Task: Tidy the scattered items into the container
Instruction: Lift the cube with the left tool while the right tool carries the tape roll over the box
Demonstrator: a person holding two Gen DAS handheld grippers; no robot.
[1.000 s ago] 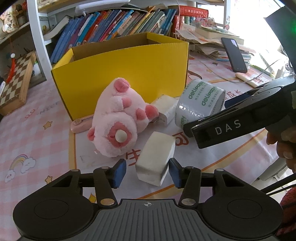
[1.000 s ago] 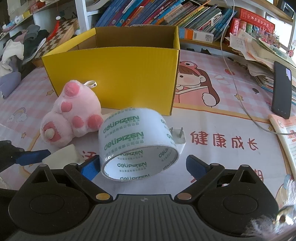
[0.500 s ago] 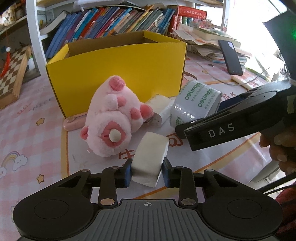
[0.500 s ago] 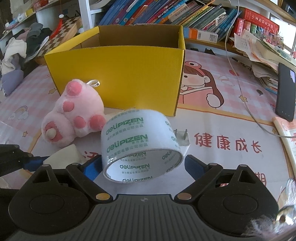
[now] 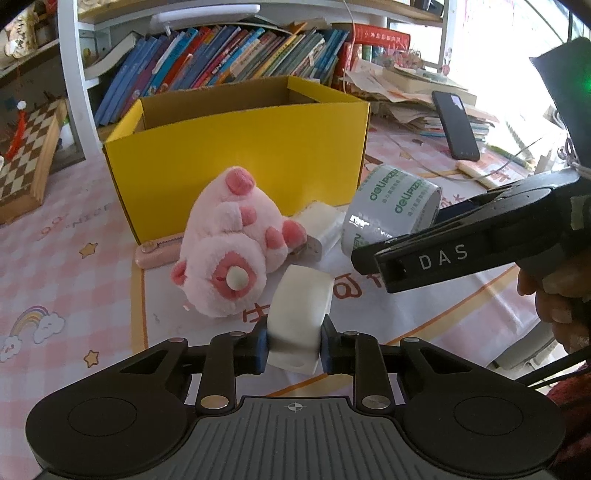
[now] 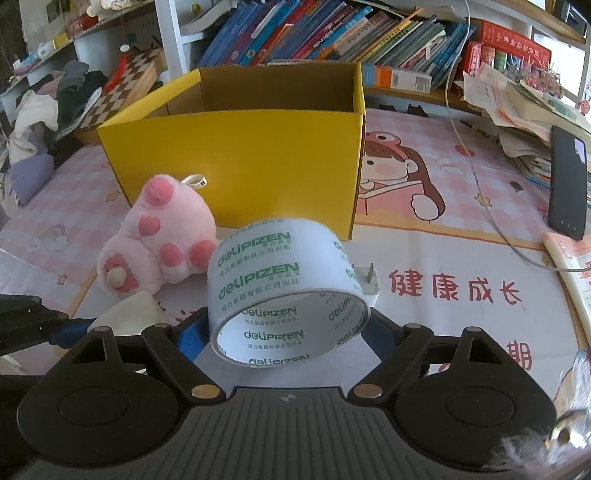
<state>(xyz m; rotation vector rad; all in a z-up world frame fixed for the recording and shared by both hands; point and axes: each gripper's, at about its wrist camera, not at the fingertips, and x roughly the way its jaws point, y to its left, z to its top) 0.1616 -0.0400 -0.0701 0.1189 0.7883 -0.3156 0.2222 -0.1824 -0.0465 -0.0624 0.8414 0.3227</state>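
Note:
My left gripper point(image 5: 293, 345) is shut on a white rounded block point(image 5: 299, 314) and holds it just above the mat. My right gripper point(image 6: 284, 328) is shut on a clear tape roll point(image 6: 284, 291) printed "deliPIZEN" and holds it off the mat; the roll also shows in the left wrist view point(image 5: 391, 210). A pink plush toy point(image 5: 232, 247) lies in front of the open yellow box point(image 5: 240, 155), which looks empty in the right wrist view point(image 6: 236, 162). A white plug adapter point(image 6: 369, 284) lies behind the tape.
A pink flat item point(image 5: 155, 253) lies at the box's left front corner. A black phone point(image 6: 567, 184), a white cable point(image 6: 491, 221) and paper stacks are to the right. A bookshelf point(image 6: 332, 33) stands behind, and a chessboard point(image 5: 26, 158) is at left.
My left gripper closed on the white block and lifted it slightly. My right gripper closed on the tape roll and raised it. Both views moved a little toward the box.

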